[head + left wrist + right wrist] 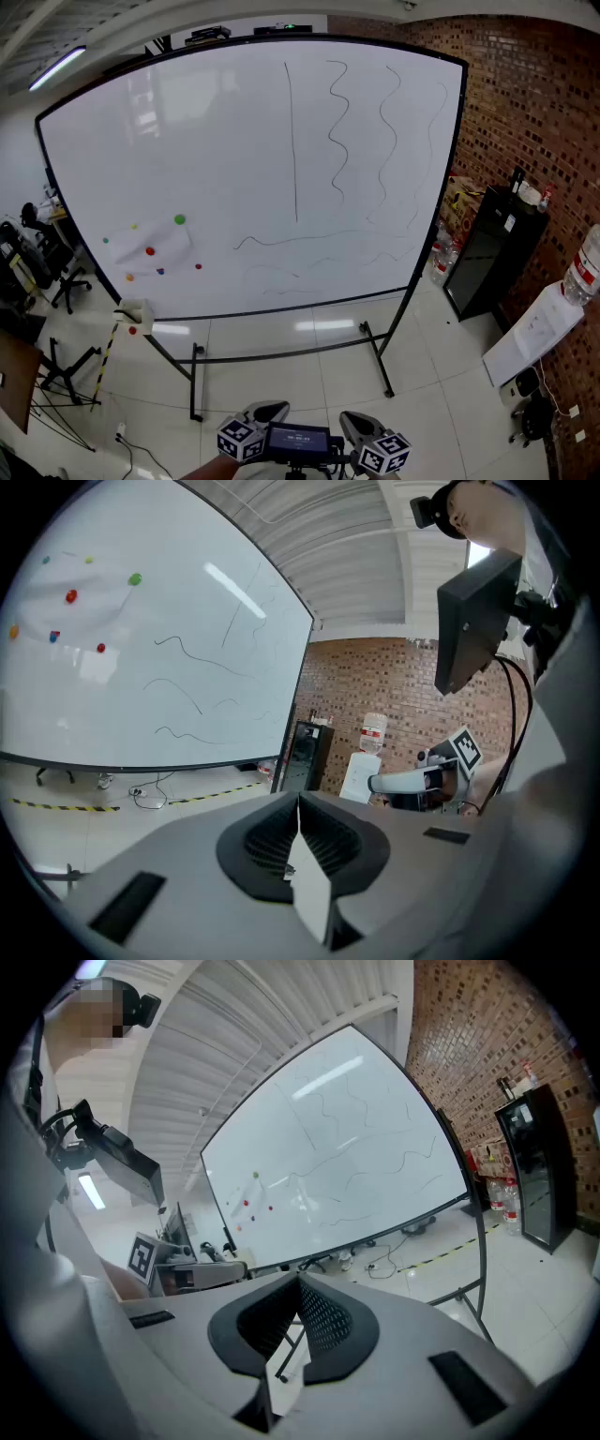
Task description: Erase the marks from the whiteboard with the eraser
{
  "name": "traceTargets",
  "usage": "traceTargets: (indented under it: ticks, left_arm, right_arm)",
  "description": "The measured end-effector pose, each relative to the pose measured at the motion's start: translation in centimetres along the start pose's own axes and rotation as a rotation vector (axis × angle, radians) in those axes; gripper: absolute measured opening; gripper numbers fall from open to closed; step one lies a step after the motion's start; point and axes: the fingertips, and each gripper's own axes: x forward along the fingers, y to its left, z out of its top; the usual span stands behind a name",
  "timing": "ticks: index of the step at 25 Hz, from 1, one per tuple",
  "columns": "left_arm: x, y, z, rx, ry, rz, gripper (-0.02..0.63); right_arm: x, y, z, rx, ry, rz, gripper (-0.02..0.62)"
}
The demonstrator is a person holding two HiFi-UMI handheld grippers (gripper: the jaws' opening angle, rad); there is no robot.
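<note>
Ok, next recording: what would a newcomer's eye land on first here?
The big whiteboard fills the middle of the head view, with wavy pen lines on its right half and small coloured dots at lower left. A red brick wall runs down the right. The left tongs and right tongs sit shut and empty at the bottom edge.

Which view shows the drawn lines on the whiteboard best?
The head view: it faces the whiteboard squarely, so the straight line and the wavy lines show whole. The left gripper view catches the lines obliquely and only in part; the right gripper view shows them small and faint.
</note>
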Motion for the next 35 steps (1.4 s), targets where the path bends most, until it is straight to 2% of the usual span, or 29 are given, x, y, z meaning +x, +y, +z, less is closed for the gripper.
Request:
traceTargets:
  ticks: [5,7,13,23,29,30,35]
  left_arm:
    - [0.7,1.0,0.1,0.037,0.006,0.003,0.012]
    - [0.0,1.6,0.4,0.044,0.002,0.037,0.012]
    - [-4.6,5.9,-0.4,0.001,0.0,0.17,0.012]
    - [-10.8,14.8,-2.6,-0.085,-0.016,0.275,0.012]
    - [-14.1,18.5,-2.3,-0.104,-0.034,0.227,0.014]
    - [-14.8,19.3,-2.1,-0.117,-0.05,0.224,0.039]
    - [-18.7,24.7,-2.3,-0.159,-0.066,0.262,0.046]
  right_arm:
    - [1.8,-0.1,0.1,0.006,0.007,0.033,0.009]
    - [2.8,0.0,0.1,0.023,0.015,0.061,0.009]
    - [7.8,3.1,-0.3,0.036,0.047,0.172,0.009]
    - [17.4,9.6,-2.0,-0.032,0.135,0.292,0.009]
    - [21.7,13.4,-3.0,-0.075,0.188,0.269,0.009]
    - [22.5,14.1,-3.0,-0.08,0.196,0.265,0.009]
    - [26.2,16.8,-2.3,-0.103,0.19,0.23,0.009]
